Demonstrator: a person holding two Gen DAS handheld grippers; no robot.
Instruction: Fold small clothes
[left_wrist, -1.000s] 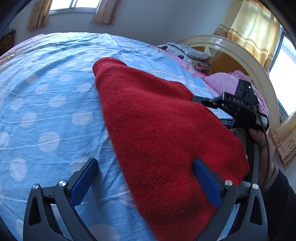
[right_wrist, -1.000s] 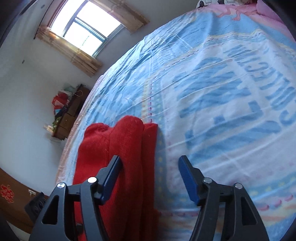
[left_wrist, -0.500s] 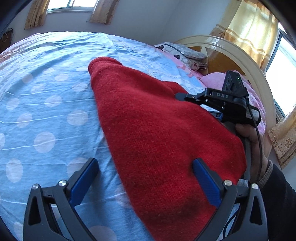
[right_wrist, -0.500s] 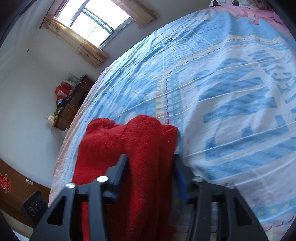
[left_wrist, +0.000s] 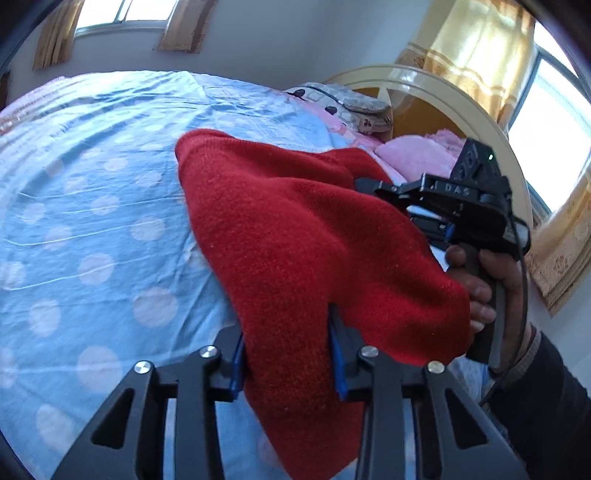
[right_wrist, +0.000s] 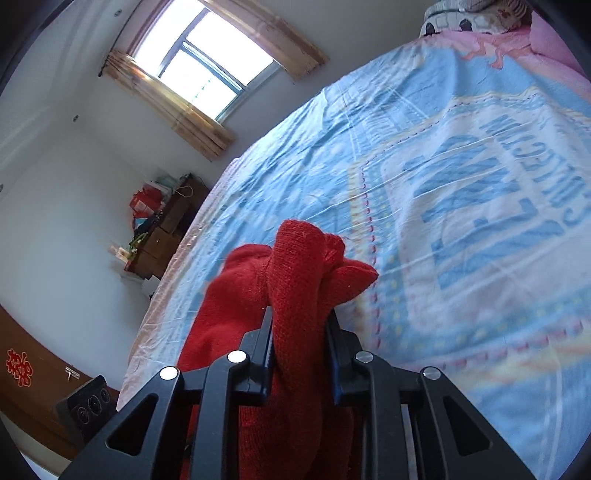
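Left gripper (left_wrist: 286, 354), jaws closing, pinching red knitted garment (left_wrist: 295, 236) at six o'clock; garment draped over blue dotted bedsheet (left_wrist: 92, 221). Right gripper (right_wrist: 301, 349), jaws closing, pinching bunched edge. Step: paired grasp. Next, presumably: lifting both edges evenly, folding over.

My left hand-held gripper (left_wrist: 288, 354): black skeletal frame, triangular cutouts, silver screws, blue pads. Right hand-held gripper (right_wrist: 300, 345) same build; its housing (left_wrist: 469, 192) reads "DAS" in white, green LED lit on top, black cable (left_wrist: 522, 295) down past my dark sleeve (left_wrist: 546, 391) with grey cuff.
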